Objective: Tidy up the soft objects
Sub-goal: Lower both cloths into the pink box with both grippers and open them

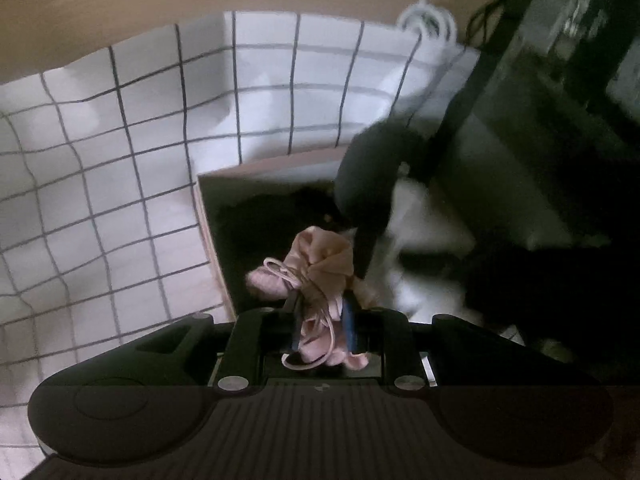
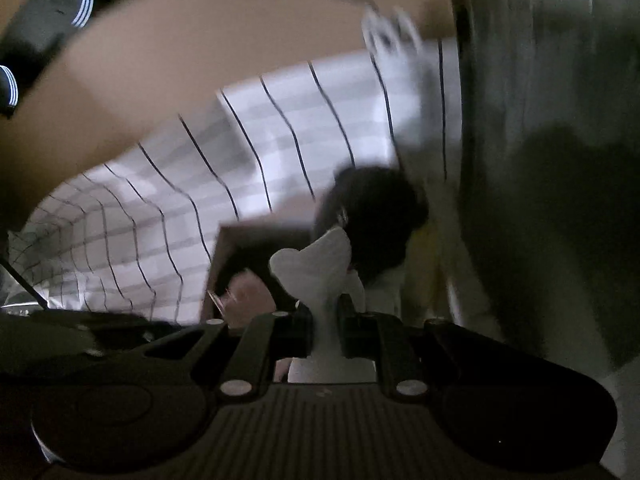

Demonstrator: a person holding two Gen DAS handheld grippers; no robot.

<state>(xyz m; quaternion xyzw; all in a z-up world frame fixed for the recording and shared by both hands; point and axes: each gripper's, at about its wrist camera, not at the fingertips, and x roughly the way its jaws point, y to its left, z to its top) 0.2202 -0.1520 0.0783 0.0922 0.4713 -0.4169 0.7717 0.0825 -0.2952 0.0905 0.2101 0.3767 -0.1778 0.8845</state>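
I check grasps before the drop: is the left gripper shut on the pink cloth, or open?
Shut. The left gripper has the bunched pink cloth and its cord pinched between its fingers.

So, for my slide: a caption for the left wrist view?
Left gripper clamps a pink garment above a cardboard box.

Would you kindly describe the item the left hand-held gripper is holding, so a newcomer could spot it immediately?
Start at the white checked cloth with dark grid lines, then find the open cardboard box lying on it. Just over the box's near edge, the left hand-held gripper pinches a pink fabric bundle. Its pale pink colour and looped cord separate it from the dark items beside it.
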